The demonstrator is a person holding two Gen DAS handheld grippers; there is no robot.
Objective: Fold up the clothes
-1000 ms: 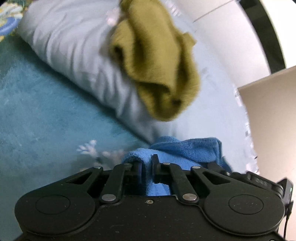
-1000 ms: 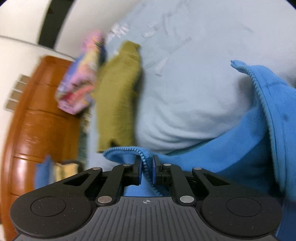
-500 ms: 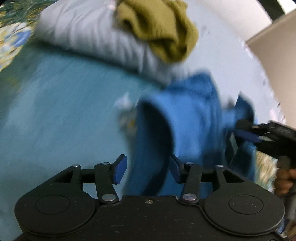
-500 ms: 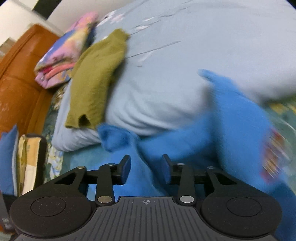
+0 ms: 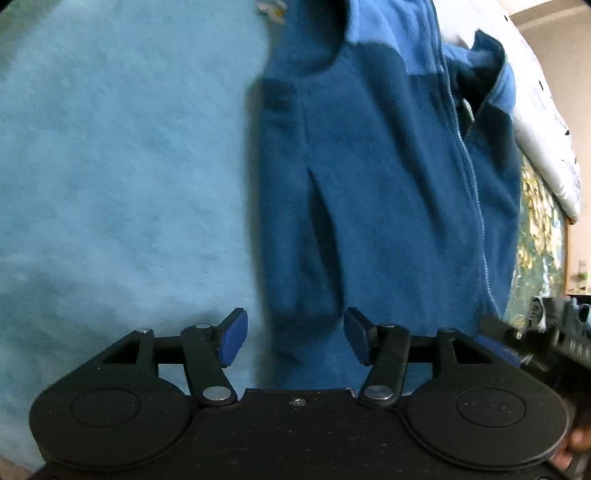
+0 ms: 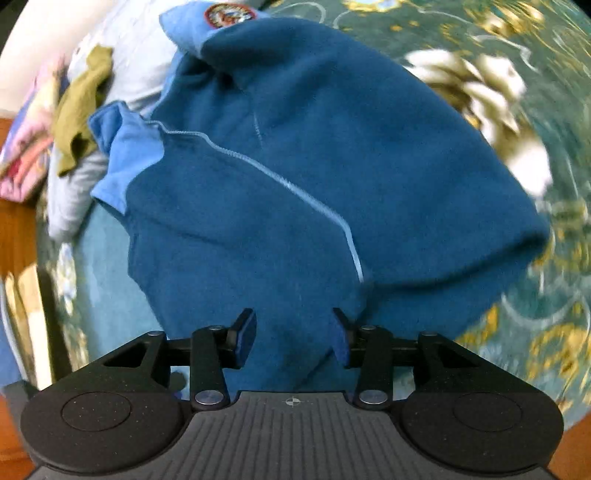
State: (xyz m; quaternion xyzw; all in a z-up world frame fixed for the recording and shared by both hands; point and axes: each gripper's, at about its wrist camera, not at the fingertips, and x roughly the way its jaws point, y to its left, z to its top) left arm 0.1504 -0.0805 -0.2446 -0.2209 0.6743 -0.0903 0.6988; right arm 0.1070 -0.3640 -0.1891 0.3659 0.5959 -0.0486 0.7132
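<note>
One blue fleece jacket (image 6: 295,177) is seen, spread on a bed over a light blue blanket (image 5: 118,166) and a green floral bedspread (image 6: 517,92). At the far left of the right wrist view, one olive green garment (image 6: 79,110) lies on a pale grey duvet (image 6: 122,48), beside a pink patterned pile (image 6: 26,147). The jacket is dark blue with lighter blue shoulders and collar, a pale zipper (image 6: 295,184) and a round patch (image 6: 229,14) near the collar. Its long axis runs away from both cameras, collar at the far end, hem nearest. The left gripper (image 5: 295,339) and the right gripper (image 6: 293,339) have just been opening; both are released above the hem, pads clear of the fleece.
</note>
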